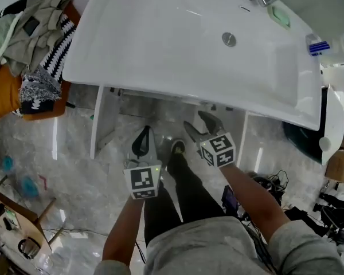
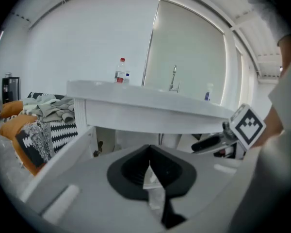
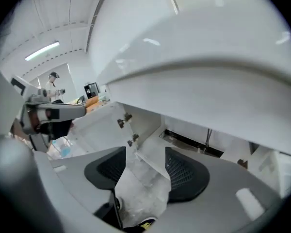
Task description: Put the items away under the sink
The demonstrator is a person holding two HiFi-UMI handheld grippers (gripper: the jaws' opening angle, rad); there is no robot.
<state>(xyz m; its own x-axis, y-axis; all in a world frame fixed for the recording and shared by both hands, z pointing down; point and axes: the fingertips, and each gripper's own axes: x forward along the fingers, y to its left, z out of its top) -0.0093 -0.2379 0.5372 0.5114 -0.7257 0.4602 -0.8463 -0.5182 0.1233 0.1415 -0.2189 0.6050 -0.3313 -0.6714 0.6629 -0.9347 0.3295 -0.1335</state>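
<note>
The white sink (image 1: pixel 160 44) fills the top of the head view, with the open cabinet (image 1: pixel 160 105) beneath it. Both grippers hang low in front of that opening, holding nothing. My left gripper (image 1: pixel 141 137) has its dark jaws pressed together, leaving only a sliver of gap (image 2: pixel 149 165). My right gripper (image 1: pixel 202 126) is open and points into the cabinet (image 3: pixel 184 140), jaws apart (image 3: pixel 143 164). On the sink top are a water bottle (image 2: pixel 120 72), a blue-and-white item (image 1: pixel 320 46) and a green soap (image 1: pixel 280 16).
An open cabinet door (image 1: pixel 105 119) with hinges (image 3: pixel 126 127) stands at the left. A pile of clothes (image 1: pixel 28 44) lies on an orange seat further left. Cables and dark gear (image 1: pixel 275 188) cover the floor at right. The person's legs and shoe (image 1: pixel 177 148) stand between the grippers.
</note>
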